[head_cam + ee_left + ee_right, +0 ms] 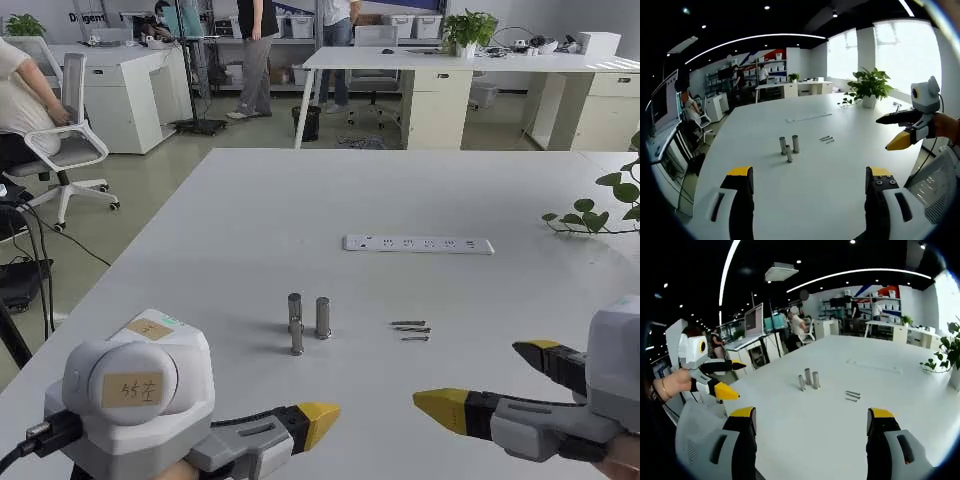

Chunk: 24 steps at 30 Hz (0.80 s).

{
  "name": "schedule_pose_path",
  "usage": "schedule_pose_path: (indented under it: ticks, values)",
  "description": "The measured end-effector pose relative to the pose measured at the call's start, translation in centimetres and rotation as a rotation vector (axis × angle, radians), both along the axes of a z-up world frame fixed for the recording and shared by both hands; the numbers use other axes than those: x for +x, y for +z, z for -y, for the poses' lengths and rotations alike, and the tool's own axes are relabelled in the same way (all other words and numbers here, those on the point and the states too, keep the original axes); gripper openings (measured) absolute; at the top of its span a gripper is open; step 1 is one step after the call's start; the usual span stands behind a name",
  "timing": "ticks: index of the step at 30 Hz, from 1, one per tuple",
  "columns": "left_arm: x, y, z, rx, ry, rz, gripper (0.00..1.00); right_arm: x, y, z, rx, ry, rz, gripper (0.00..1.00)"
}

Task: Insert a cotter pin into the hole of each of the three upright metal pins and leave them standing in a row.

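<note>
Jaws of both left gripper (809, 172) and right gripper (811, 413) are being held wide, empty; cotter pins (410, 331) are probably best pinched singly, metal pins (322, 317) being left undisturbed.

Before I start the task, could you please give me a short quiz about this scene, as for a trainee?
1. How many metal pins stand upright on the table?
2. In the head view, the cotter pins lie: A) left of the metal pins; B) right of the metal pins; C) inside their holes.
3. True or false: the left gripper and the right gripper are both open and hold nothing.
Key: 1 three; 2 B; 3 true.
</note>
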<state>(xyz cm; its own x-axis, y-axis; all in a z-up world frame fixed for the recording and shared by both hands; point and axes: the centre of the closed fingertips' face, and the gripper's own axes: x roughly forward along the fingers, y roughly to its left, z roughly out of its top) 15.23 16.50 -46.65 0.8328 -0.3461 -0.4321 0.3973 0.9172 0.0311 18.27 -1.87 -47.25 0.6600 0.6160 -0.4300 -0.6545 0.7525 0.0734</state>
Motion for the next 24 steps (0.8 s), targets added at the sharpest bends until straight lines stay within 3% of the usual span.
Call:
schedule_pose_path:
  ticks: [5, 19, 24]
  values:
    - [0.13, 0.39, -0.17, -0.009, 0.010, 0.018, 0.89, -0.06, -0.05, 0.08, 0.005, -0.001, 0.000, 0.92]
    - [0.06, 0.17, -0.43, 0.000, 0.015, 0.008, 0.88, 0.04, 0.23, -0.12, 0.016, 0.008, 0.016, 0.91]
    - [0.08, 0.15, -0.46, -0.004, 0.015, 0.009, 0.88, 0.12, 0.42, -0.29, 0.042, -0.001, 0.022, 0.91]
